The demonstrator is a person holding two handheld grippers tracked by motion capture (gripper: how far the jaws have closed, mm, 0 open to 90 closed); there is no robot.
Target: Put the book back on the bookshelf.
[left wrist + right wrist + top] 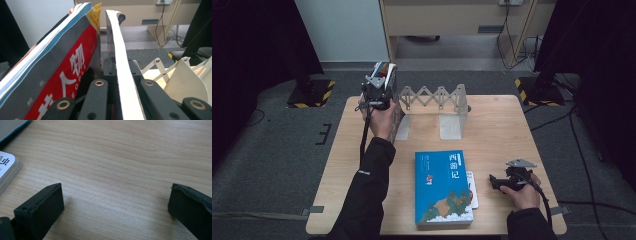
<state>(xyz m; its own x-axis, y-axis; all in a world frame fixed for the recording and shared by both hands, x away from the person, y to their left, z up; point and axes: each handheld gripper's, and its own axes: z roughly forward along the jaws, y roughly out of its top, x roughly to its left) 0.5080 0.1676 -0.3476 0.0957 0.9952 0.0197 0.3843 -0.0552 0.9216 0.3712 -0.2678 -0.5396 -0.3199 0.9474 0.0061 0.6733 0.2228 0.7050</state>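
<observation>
High view looks down on the whole table (pixel 497 125); both gripper views sit close, sharing its wooden top.

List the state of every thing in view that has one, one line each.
left gripper: shut on the magazine, raised at the rack's left end.
magazine: held upright, tilted, pages bowed.
expanding metal rack: stretched open, nothing between its plates.
blue book: lying flat, closed, cover up.
white book: flat, partly under the blue book.
right gripper: open, low over the table.
</observation>
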